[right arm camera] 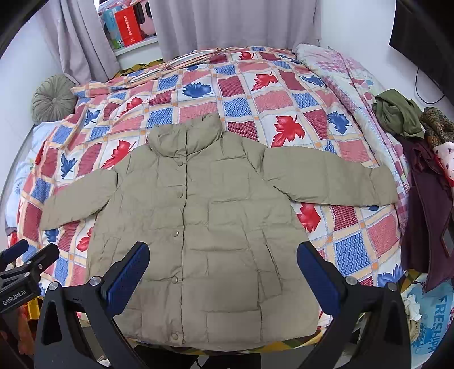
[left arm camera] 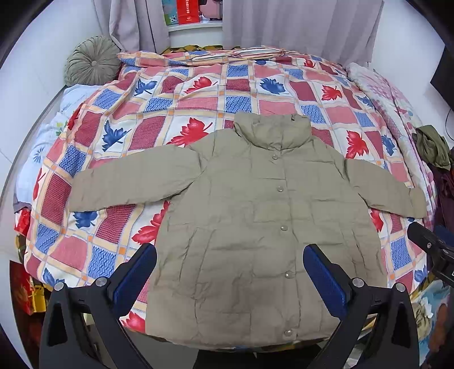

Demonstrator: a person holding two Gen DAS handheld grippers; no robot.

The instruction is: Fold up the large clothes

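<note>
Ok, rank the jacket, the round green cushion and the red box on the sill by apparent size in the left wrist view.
1. jacket, by far the largest, though nearest the camera.
2. round green cushion.
3. red box, cut off by the frame's top edge and farthest away, so its rank is unsure.

light: bright, even, soft shadows | focus: sharp | edges: strong fisheye bending, dark corners

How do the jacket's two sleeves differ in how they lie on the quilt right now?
The left sleeve lies wholly on the leaf-patterned quilt, its cuff well short of the bed's side. The right sleeve reaches nearly to the bed's right edge, close to the clothes pile. The left angles down more steeply in the right wrist view. Both are spread flat, unfolded, same khaki as the jacket.
</note>
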